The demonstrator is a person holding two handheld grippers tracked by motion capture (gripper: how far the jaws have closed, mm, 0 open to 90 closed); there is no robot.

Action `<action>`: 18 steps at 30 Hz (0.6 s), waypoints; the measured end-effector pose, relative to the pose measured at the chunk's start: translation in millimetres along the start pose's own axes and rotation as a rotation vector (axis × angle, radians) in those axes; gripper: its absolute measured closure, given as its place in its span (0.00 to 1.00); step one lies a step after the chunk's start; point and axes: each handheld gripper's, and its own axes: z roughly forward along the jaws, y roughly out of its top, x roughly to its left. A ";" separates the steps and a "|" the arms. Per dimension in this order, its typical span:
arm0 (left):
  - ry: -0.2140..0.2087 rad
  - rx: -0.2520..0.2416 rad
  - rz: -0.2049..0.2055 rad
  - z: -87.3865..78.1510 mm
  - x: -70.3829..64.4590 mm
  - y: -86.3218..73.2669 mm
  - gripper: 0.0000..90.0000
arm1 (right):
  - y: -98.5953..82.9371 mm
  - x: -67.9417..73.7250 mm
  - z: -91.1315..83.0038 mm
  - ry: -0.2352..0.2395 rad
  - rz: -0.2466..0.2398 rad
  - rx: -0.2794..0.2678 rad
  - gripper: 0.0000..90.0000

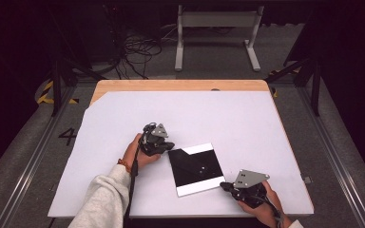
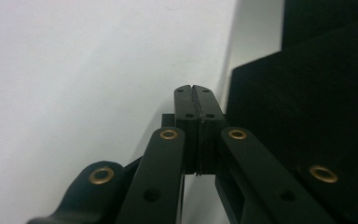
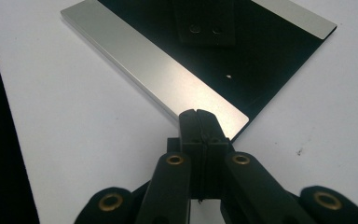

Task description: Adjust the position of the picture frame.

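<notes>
A flat black square panel point(image 1: 197, 167) with silver strips along two opposite edges lies on the white table top point(image 1: 123, 123), a little right of centre. My left gripper point(image 1: 170, 146) rests on the table at the panel's left corner with its jaws shut on nothing. In the left gripper view those jaws point(image 2: 196, 89) are pressed together, with the black panel point(image 2: 307, 102) just to their right. My right gripper point(image 1: 223, 186) sits at the panel's near right corner. Its shut tips point(image 3: 198, 113) point at the corner of the silver strip point(image 3: 158, 70) of the panel point(image 3: 261, 60).
A black flap with two small studs point(image 3: 206, 29) lies in the panel's middle. The table's near edge point(image 1: 209, 214) runs just below the right gripper. A wooden border point(image 1: 180, 85) lines the far edge; cables point(image 1: 138, 52) and a white stand point(image 1: 216, 28) are on the floor beyond.
</notes>
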 end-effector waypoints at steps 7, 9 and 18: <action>-0.025 0.016 0.004 -3.3 -1.5 -1.8 1.00 | -2.3 -9.4 -1.4 -0.042 0.008 0.002 1.00; -0.025 0.020 0.015 -4.3 -2.0 -2.2 1.00 | -2.8 -12.2 -1.4 -0.051 0.011 0.002 1.00; -0.061 0.059 0.022 -15.5 -14.5 -11.0 1.00 | -2.8 -37.0 1.3 -0.098 0.094 -0.006 1.00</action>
